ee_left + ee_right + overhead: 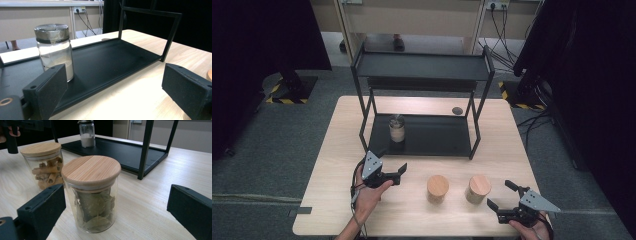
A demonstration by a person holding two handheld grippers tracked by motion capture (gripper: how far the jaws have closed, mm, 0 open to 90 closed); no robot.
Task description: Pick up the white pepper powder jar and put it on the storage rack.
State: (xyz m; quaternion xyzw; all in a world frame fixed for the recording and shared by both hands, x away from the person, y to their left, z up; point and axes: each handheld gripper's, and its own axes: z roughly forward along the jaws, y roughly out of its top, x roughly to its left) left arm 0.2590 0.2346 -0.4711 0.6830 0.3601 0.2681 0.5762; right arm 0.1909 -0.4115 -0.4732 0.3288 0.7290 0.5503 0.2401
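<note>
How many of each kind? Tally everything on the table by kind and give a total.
Wooden-lidded jars: 2, one with leaves, one with rolled sticks
Metal-lidded jar of white powder: 1
Black shelf rack: 1
Total: 4

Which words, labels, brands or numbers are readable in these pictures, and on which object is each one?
No text can be read.
Jar of white powder on the black rack's lower shelf: a small dark print on the glass, too blurred to read.
Jar of leaves and jar of tube pasta, both with wooden lids: no label visible.
</note>
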